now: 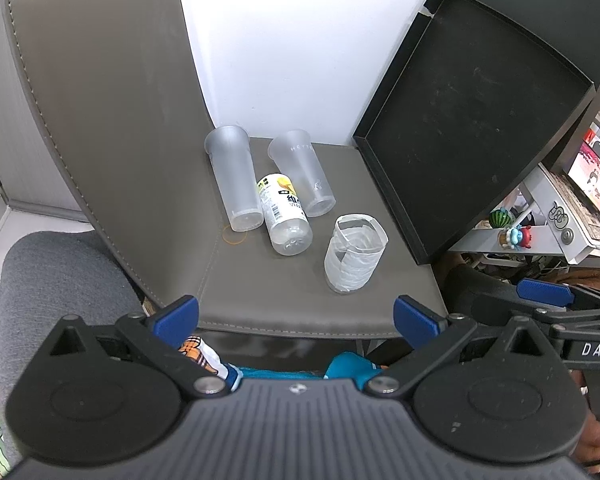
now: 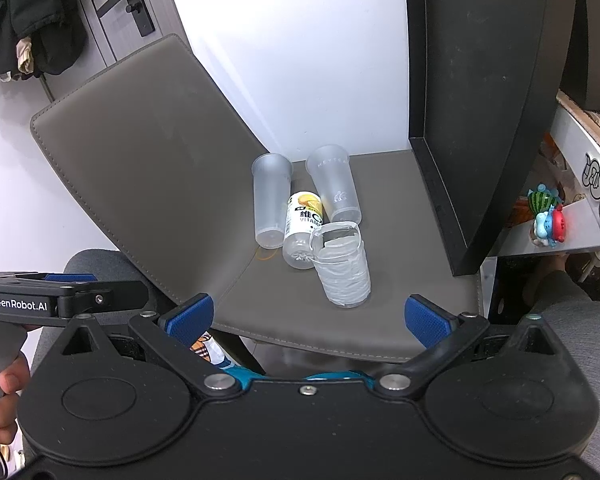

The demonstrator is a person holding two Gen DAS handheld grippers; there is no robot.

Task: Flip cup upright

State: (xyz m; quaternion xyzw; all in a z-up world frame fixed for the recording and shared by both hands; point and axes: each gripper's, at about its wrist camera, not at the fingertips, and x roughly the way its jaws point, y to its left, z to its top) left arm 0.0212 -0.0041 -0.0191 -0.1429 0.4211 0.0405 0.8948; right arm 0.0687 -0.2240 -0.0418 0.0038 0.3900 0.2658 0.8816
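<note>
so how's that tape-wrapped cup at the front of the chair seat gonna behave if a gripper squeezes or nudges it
The tape-wrapped cup looks like thin clear plastic and shows nothing inside, so it is probably light and may skid on the smooth chair seat. Its rim looks bent out of round, so the wall likely flexes under a squeeze. Standing tall on a narrow base, it could tip from a high nudge.

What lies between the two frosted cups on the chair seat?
A clear labelled bottle lies on its side between the left frosted cup and the right frosted cup; both wrist views show it.
</note>
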